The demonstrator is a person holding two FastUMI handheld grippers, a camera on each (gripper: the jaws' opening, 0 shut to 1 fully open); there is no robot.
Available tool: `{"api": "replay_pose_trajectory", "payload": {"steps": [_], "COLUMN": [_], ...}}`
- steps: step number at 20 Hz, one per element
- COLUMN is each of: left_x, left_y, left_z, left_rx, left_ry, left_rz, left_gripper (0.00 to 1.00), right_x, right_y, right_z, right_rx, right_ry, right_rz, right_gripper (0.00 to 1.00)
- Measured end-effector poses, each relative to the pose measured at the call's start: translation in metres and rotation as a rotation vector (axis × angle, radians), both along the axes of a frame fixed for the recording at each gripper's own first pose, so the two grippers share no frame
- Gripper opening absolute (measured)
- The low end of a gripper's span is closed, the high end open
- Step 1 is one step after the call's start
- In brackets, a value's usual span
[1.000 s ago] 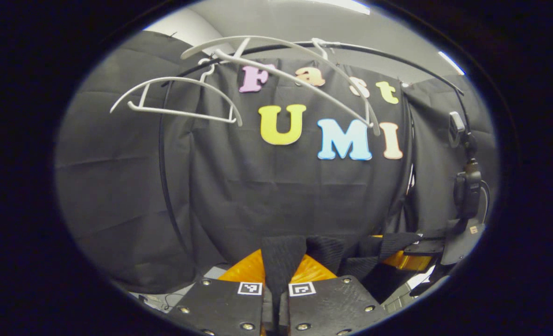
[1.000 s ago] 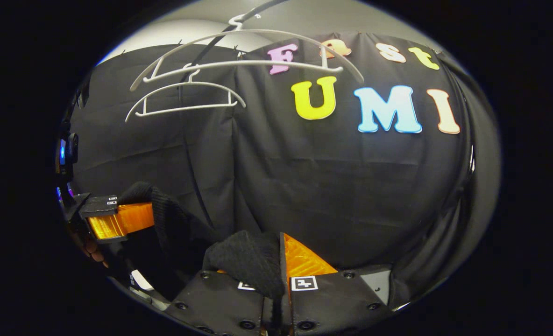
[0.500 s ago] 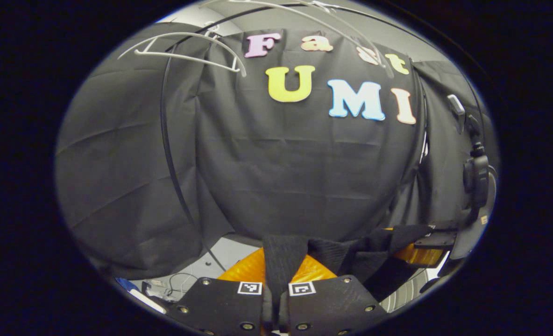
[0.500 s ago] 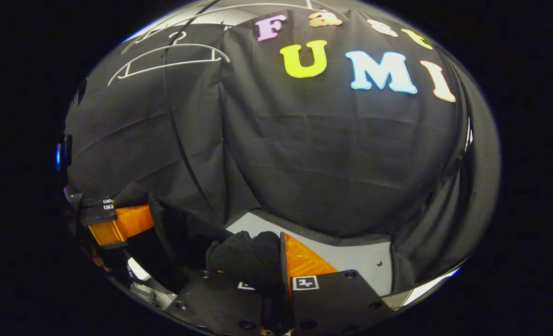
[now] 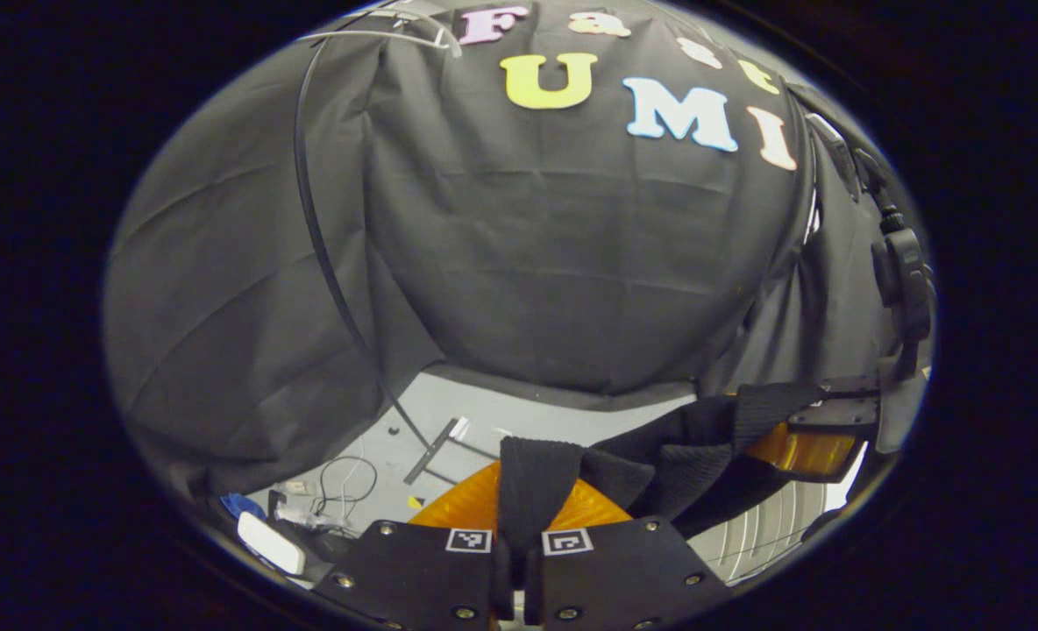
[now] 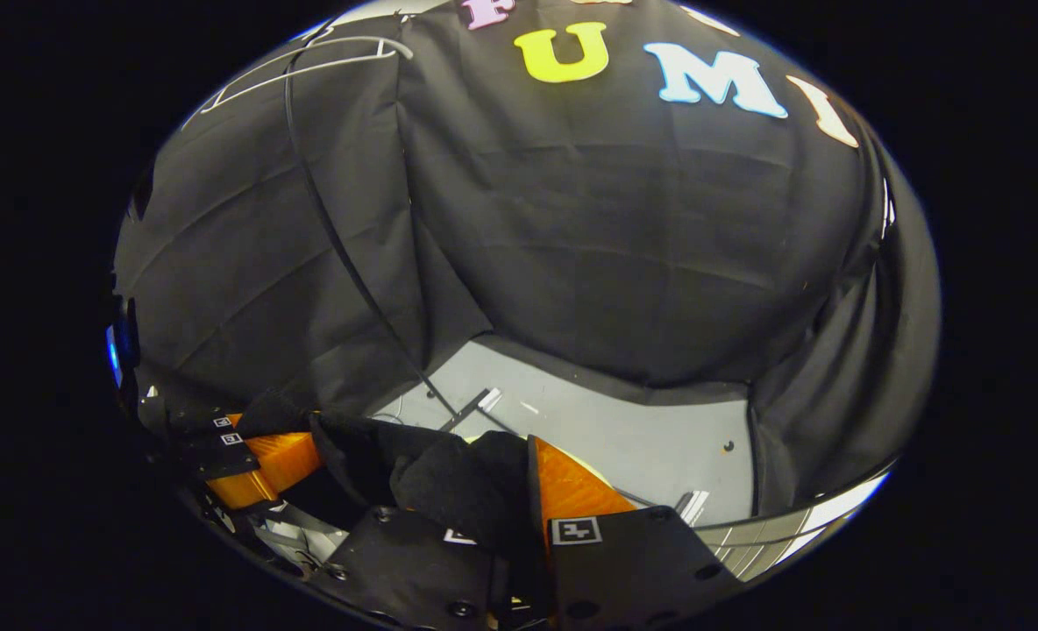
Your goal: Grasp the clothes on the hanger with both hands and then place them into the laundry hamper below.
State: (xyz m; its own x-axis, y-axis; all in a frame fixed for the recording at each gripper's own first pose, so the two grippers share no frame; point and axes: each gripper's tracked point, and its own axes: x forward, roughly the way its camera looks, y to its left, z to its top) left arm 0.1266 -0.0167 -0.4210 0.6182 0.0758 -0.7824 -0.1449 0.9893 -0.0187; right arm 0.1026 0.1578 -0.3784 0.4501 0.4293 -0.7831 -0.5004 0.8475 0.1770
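A black knit garment [image 5: 659,460] hangs stretched between my two grippers. In the left gripper view my left gripper [image 5: 519,526] is shut on one end of it, the cloth folded over the orange fingers [image 5: 458,504]. My right gripper [image 5: 804,443] holds the other end at the right. In the right gripper view my right gripper [image 6: 523,517] is shut on a bunched part of the garment [image 6: 449,478], and the left gripper [image 6: 265,456] sits low at the left. The white slatted hamper [image 5: 769,526] shows below the cloth. Bare white hangers [image 6: 300,66] stay high up.
A thin black rack pole [image 5: 322,254] curves down to a foot on the grey floor [image 5: 528,412]. Loose cables [image 5: 344,478] and a white object [image 5: 271,543] lie at the lower left. Black cloth walls close in behind and at both sides.
Both grippers have come down with the garment held between them. The hangers have slid to the top edge of both views, and the grey floor and hamper slats have come into sight.
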Motion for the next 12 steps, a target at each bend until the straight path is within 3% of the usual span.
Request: {"api": "replay_pose_trajectory", "payload": {"steps": [6, 7, 8, 9, 10, 12], "left_x": [-0.03, -0.032, -0.037, -0.034, -0.032, -0.019], "left_y": [0.006, 0.006, 0.005, 0.003, 0.003, 0.003], "left_z": [-0.04, -0.045, -0.037, -0.036, -0.036, -0.026], "left_rx": [0.0, -0.004, -0.005, -0.007, 0.0, 0.022], "left_ry": [0.136, 0.15, 0.156, 0.154, 0.145, 0.108], "left_rz": [0.029, 0.036, 0.04, 0.039, 0.04, 0.032], "left_gripper": [0.06, 0.06, 0.06, 0.09, 0.08, 0.29], "right_x": [-0.028, -0.03, -0.031, -0.029, -0.026, -0.026], "right_y": [-0.007, -0.006, -0.006, -0.004, -0.004, -0.004], "right_z": [-0.034, -0.034, -0.031, -0.03, -0.032, -0.032], "right_rx": [-0.065, -0.069, -0.066, -0.064, -0.067, -0.063], "right_ry": [0.115, 0.126, 0.131, 0.125, 0.118, 0.115], "right_rz": [0.033, 0.038, 0.046, 0.05, 0.053, 0.06], "right_gripper": [0.22, 0.16, 0.2, 0.3, 0.3, 0.48]}}
